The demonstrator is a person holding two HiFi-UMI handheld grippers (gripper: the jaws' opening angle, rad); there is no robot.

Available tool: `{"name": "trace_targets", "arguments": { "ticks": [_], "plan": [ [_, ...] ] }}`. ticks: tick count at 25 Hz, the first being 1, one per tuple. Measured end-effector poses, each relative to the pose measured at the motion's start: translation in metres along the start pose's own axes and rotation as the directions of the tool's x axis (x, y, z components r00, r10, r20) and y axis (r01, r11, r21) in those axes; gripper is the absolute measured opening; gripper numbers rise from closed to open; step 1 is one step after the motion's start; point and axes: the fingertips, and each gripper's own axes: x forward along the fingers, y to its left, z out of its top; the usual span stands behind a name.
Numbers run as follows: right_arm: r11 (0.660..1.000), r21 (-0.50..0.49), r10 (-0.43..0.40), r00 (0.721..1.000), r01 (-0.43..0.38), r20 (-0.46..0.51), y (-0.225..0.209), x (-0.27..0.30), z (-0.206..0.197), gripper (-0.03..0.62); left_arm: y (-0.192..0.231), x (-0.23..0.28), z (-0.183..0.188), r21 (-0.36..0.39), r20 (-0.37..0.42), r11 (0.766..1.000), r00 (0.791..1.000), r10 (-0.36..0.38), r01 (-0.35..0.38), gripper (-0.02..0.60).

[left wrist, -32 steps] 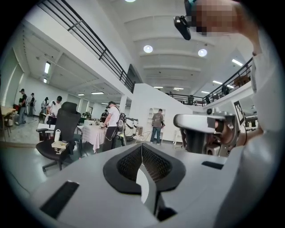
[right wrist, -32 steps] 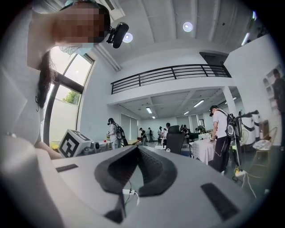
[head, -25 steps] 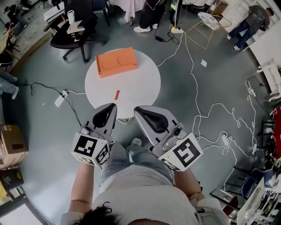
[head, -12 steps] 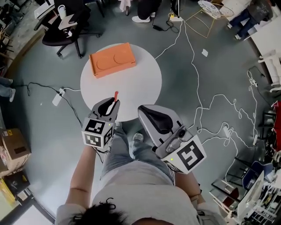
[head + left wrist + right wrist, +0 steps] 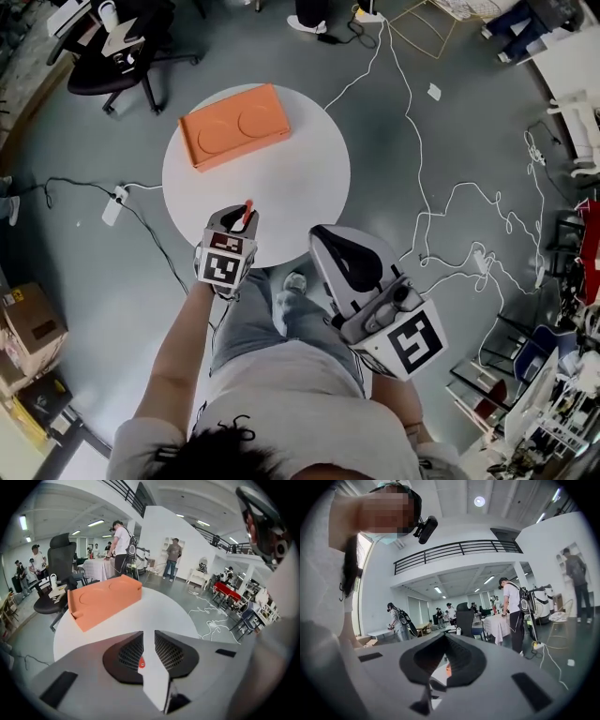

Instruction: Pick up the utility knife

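the utility knife [image 5: 247, 207] lies near the close edge of the round white counter [image 5: 305, 173]. the left claw [image 5: 238, 221] is down over it, and the knife's red end pokes out just past the claw tips in the head view. in the left gripper view the claw [image 5: 149, 633] stands narrow, with a slim slot between the jaws. a red bit of the knife [image 5: 141, 663] sits low in that slot against one jaw, with white counter showing beside it, so i judge the claw is around the knife but not yet clamped. the step in hand is the closing. keep the claw centred so the thin handle sits square between both jaws, low enough to catch its sides without scraping the counter, then squeeze firmly and lift straight up. a slim knife may pivot or slip out if caught by one edge only. the orange box [image 5: 234, 125] is well apart on the far side and is no obstacle. the right claw [image 5: 328, 236] hangs off the counter over the person's lap, its jaws met at the tips with nothing held.
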Motion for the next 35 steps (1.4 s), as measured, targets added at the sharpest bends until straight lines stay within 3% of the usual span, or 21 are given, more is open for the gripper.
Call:
{"name": "trace_targets", "arguments": {
  "ticks": [10,18,31,35],
  "plan": [
    [0.998,0.035,-0.053,0.998,0.054,-0.030,-0.021,0.006,-0.012,0.009,0.015,0.042,-0.031,0.036,-0.159,0.998,0.986,0.057,-0.052,0.077],
    [0.997,0.049,-0.060,0.997,0.063,-0.048,-0.024,0.004,-0.019,0.009,0.019,0.056,-0.055,0.032,-0.238,0.996,0.968,0.083,-0.077,0.083],
    [0.998,0.050,-0.046,0.998,0.049,-0.048,-0.018,0.005,-0.021,0.009,0.021,0.059,-0.061,0.010,-0.266,0.993,0.957,0.114,-0.115,0.089],
    [0.998,0.047,-0.042,0.998,0.045,-0.050,-0.015,0.004,-0.021,0.009,0.021,0.058,-0.060,0.009,-0.263,0.991,0.956,0.134,-0.137,0.060]
  ]
}}
